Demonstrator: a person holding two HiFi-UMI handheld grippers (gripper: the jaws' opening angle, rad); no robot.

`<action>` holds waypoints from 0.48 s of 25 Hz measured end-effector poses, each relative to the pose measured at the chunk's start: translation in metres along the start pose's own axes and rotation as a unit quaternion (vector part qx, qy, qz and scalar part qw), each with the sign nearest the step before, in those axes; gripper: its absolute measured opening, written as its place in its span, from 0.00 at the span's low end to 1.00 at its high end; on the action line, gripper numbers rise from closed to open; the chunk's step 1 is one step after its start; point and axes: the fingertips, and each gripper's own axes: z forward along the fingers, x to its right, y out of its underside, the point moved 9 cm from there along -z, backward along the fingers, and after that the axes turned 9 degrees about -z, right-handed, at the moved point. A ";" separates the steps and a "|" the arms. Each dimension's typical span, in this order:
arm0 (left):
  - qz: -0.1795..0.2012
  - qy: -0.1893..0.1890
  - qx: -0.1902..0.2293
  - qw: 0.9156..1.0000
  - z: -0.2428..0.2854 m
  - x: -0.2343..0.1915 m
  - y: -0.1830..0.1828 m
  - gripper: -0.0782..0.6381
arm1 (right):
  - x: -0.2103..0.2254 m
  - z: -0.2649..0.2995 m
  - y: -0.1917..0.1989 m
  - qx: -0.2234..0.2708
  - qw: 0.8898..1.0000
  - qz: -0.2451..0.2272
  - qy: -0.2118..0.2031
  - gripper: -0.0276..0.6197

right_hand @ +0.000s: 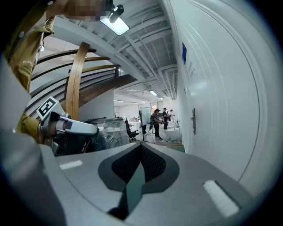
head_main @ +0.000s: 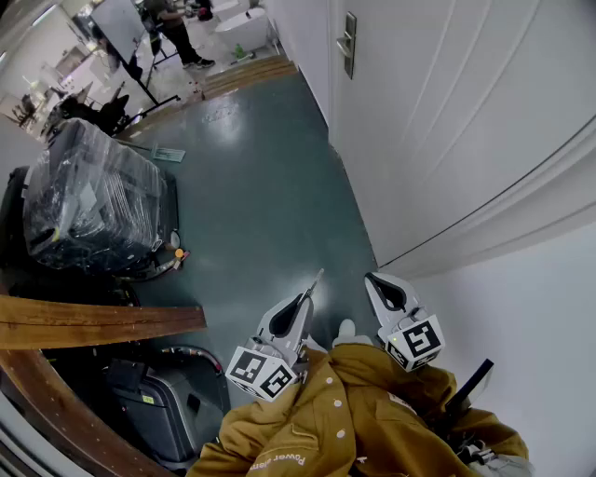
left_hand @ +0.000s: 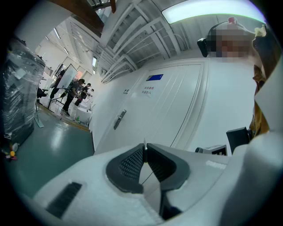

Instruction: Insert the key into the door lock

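Note:
A white door (head_main: 447,121) runs along the right of the head view, and its metal handle and lock plate (head_main: 348,42) sit far ahead. The same lock plate (left_hand: 119,119) shows small in the left gripper view and as the lock plate (right_hand: 193,120) in the right gripper view. My left gripper (head_main: 311,287) is shut on a thin silver key (head_main: 317,278), whose blade sticks out past the pads as the key (left_hand: 144,146). My right gripper (head_main: 371,278) hangs beside it, shut with nothing between its jaws. Both are well short of the lock.
A plastic-wrapped machine (head_main: 93,196) stands at the left on the green floor (head_main: 261,186). A wooden beam (head_main: 93,321) and a grey case (head_main: 158,401) lie near left. People (head_main: 177,28) and a whiteboard (head_main: 121,23) are far back. A white wall (head_main: 531,326) is at my right.

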 end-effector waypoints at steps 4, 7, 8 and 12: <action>-0.001 -0.001 0.001 1.000 0.001 0.009 0.006 0.14 | 0.003 -0.010 0.003 -0.001 1.000 0.002 -0.001 0.05; -0.002 -0.002 0.001 1.000 0.003 0.015 0.009 0.14 | 0.008 -0.015 0.002 -0.002 1.000 0.000 -0.002 0.05; -0.001 -0.002 0.001 1.000 0.004 0.017 0.009 0.14 | 0.009 -0.017 0.002 -0.002 1.000 -0.001 -0.002 0.05; 0.002 -0.004 -0.001 1.000 0.004 0.023 0.012 0.14 | 0.012 -0.021 0.003 0.004 1.000 0.010 -0.007 0.05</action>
